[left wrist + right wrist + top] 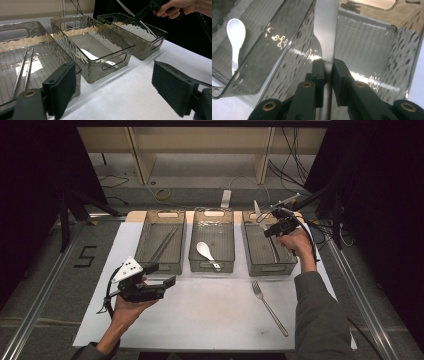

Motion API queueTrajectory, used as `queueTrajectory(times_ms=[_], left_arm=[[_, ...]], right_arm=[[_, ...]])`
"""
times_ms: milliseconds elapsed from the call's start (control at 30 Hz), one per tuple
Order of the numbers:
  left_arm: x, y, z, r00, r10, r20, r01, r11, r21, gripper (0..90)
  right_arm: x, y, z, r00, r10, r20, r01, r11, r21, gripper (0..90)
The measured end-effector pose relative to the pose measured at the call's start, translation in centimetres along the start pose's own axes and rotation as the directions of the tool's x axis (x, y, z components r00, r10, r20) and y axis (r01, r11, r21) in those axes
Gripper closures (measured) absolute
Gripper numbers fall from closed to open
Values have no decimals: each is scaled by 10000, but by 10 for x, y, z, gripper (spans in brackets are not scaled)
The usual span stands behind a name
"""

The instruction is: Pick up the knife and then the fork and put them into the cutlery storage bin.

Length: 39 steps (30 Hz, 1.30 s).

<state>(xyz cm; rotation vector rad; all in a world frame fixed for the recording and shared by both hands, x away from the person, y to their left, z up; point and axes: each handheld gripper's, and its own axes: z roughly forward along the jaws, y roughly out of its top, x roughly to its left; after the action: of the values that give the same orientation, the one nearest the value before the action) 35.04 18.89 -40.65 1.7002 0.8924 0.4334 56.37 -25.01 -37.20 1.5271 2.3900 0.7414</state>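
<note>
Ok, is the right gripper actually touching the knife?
Touching. In the right gripper view, both pads of the right gripper press on the flat of the knife, which runs up between them over the right-hand tray.

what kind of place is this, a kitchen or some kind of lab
Most likely a lab or recording workspace, not a kitchen. The table is covered with a white sheet and edged by metal rails, black curtains close in both sides, and loose cables run across the floor behind three clear sorting bins.

Dim room, grey floor [45,285], black curtains [35,175], wooden shelf frame [200,150] behind.
</note>
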Motion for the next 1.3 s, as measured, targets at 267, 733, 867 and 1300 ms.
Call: queueTrajectory(times_ms=[267,733,867,1300], left_arm=[[0,0,0,10000,-12,-4,12,10000,-29,191],[0,0,0,10000,23,-11,-23,10000,-6,191],[0,0,-1,10000,53,-5,-53,10000,-36,192],[0,0,0,10000,-23,-17,23,10000,-95,191]], right_arm=[[-1,-7,8,9999,100,34,-100,9998,167,812],[-2,-17,22,9999,137,31,-138,9990,436,810],[2,-17,27,9999,63,113,-68,9987,513,809],[15,-16,16,9996,-16,278,10,9997,228,480]])
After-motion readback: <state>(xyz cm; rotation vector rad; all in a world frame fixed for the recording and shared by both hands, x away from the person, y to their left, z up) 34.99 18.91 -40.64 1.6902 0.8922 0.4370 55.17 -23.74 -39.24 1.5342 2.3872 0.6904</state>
